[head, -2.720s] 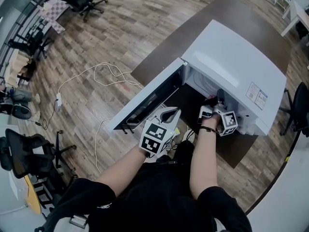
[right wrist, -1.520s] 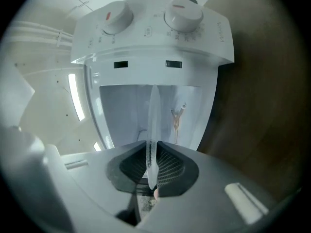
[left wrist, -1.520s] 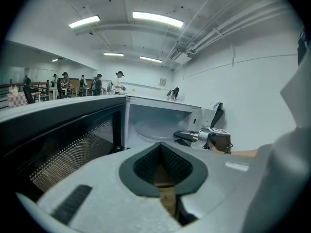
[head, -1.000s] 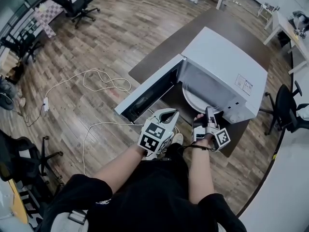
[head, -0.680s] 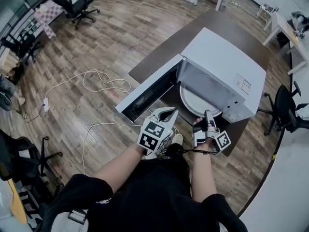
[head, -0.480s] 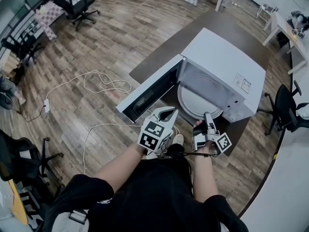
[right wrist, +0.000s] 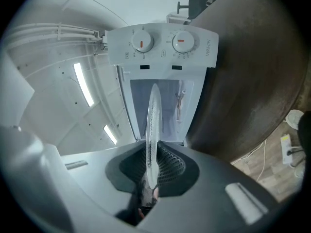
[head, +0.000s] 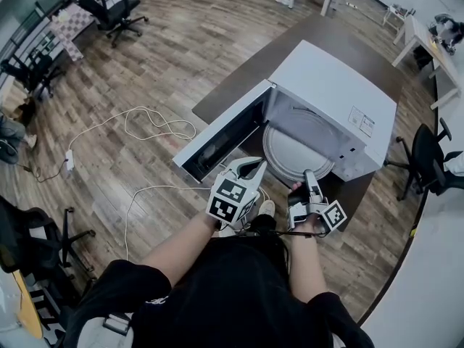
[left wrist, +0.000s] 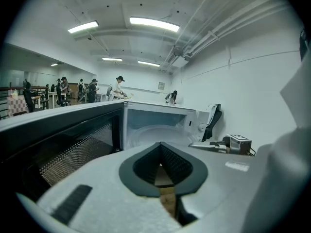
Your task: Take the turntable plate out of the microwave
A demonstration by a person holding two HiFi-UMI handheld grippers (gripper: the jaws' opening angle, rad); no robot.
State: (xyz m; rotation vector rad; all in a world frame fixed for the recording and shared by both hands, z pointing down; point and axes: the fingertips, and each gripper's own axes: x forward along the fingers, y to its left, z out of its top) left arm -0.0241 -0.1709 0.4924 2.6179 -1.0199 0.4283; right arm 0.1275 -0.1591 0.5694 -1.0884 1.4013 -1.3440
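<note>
The white microwave (head: 333,85) stands on a brown table with its door (head: 217,140) swung open to the left. The round glass turntable plate (head: 293,151) lies flat and juts partly out of the cavity's front. My right gripper (head: 310,178) is shut on the plate's near rim. In the right gripper view the plate (right wrist: 153,115) runs edge-on between the pads of that gripper (right wrist: 151,154), with the microwave (right wrist: 163,45) behind. My left gripper (head: 251,167) hovers shut and empty just in front of the door. The left gripper view looks past its jaws (left wrist: 160,147) into the cavity (left wrist: 155,125).
The brown table (head: 239,82) ends close to the microwave's front edge. A white cable (head: 145,122) snakes over the wood floor at the left. Office chairs stand at the far left (head: 116,6) and right (head: 428,158).
The plate has slid further out of the cavity toward me, drawn by my right gripper. My left gripper has stayed where it was.
</note>
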